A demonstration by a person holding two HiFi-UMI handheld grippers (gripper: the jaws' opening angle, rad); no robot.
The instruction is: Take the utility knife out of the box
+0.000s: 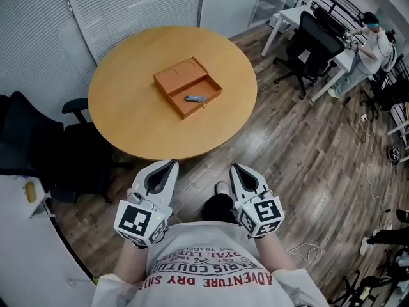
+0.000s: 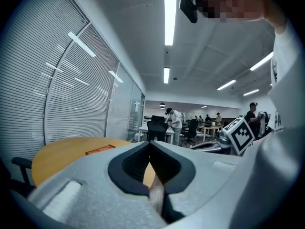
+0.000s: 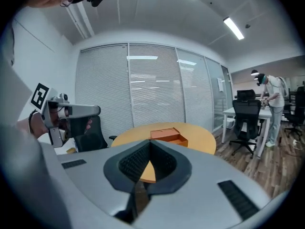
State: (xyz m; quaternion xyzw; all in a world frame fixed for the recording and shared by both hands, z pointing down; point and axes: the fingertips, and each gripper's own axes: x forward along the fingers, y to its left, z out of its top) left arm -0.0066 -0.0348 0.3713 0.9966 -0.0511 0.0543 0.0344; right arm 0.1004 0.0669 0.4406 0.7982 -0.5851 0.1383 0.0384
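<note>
Closest in, below the person's printed shirt (image 1: 211, 270), the left gripper (image 1: 171, 165) and right gripper (image 1: 235, 169) were held side by side. Both were clenched with nothing between their jaws. They were off the near edge of the round table (image 1: 128, 117) and well apart from the orange box (image 1: 199, 109), which sat open near the table's middle. The utility knife (image 1: 195, 98) lay flat in the box's tray half, beside the flipped-back lid. From the box, both grippers sat on the person's side, with the left looking slightly nearer. The knife's long axis ran crosswise to the reach, roughly along the tray's length. Which end bore the blade was too small to tell.
</note>
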